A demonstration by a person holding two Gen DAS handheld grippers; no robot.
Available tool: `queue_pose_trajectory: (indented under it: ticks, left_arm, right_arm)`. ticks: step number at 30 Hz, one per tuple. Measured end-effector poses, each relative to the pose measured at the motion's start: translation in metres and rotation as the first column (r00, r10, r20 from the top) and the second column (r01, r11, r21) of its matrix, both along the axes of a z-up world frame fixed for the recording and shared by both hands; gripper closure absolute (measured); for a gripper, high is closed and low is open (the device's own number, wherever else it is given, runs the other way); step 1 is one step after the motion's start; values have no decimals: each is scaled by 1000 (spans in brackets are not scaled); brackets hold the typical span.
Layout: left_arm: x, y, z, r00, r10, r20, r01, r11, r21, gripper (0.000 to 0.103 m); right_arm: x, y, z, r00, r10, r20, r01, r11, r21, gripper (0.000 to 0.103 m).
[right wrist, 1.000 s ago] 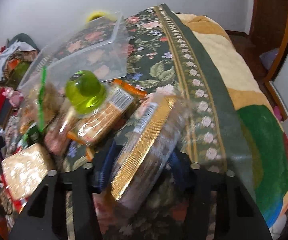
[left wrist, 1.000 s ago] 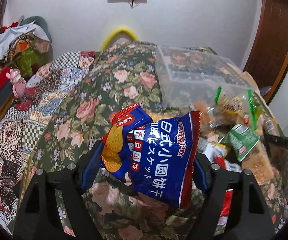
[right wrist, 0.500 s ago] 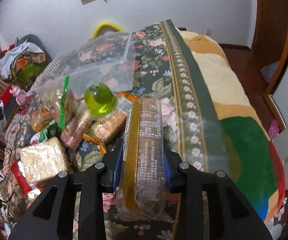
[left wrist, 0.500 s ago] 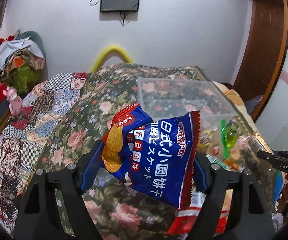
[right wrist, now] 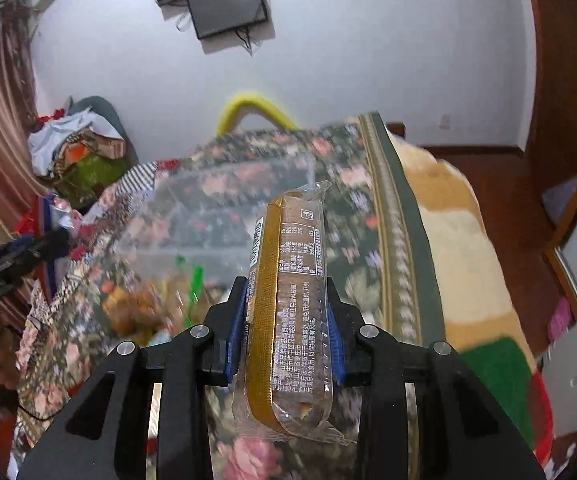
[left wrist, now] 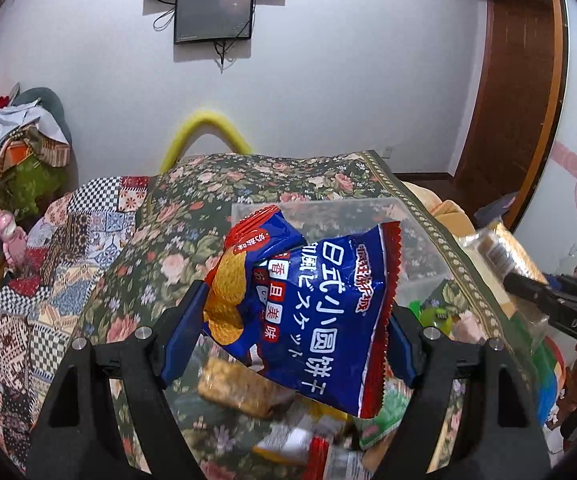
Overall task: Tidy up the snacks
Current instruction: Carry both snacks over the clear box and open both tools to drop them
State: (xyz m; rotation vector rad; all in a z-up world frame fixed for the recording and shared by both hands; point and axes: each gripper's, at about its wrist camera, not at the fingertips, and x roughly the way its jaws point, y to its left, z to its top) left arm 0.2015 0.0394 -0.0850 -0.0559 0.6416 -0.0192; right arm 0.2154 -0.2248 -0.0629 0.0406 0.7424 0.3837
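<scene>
My left gripper (left wrist: 292, 332) is shut on a blue and red biscuit bag (left wrist: 312, 304) and holds it up above the bed, in front of a clear plastic bin (left wrist: 420, 256). My right gripper (right wrist: 286, 320) is shut on a long clear-and-gold cracker pack (right wrist: 288, 312), lifted upright toward the same clear bin (right wrist: 216, 208). In the left wrist view the right gripper (left wrist: 560, 304) shows at the right edge with its cracker pack (left wrist: 500, 248). Loose snack packs (left wrist: 244, 388) lie below on the floral bedspread (left wrist: 160, 264).
More snacks (right wrist: 140, 304) and a green item (right wrist: 194, 280) lie blurred near the bin. The left gripper's body (right wrist: 4, 268) shows at the left edge. A pile of clothes (left wrist: 20, 136) stands far left. The bed edge and a wooden floor (right wrist: 500, 184) are to the right.
Both grippers have risen with their packs. The views have tilted up toward the wall, and the snack pile has dropped lower in both views. The bin now lies straight ahead.
</scene>
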Motion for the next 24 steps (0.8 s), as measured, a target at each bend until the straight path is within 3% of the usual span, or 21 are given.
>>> queue_pose_trajectory:
  ticks: [11, 24]
  left_arm:
    - [63, -9, -5, 999, 0, -52, 0, 1000, 6, 24]
    - [131, -19, -45, 982, -25, -185, 33, 999, 42, 24]
  right_arm:
    - [48, 29, 8, 997, 56, 47, -58, 998, 37, 71]
    - [108, 59, -20, 993, 103, -50, -104, 994, -20, 71]
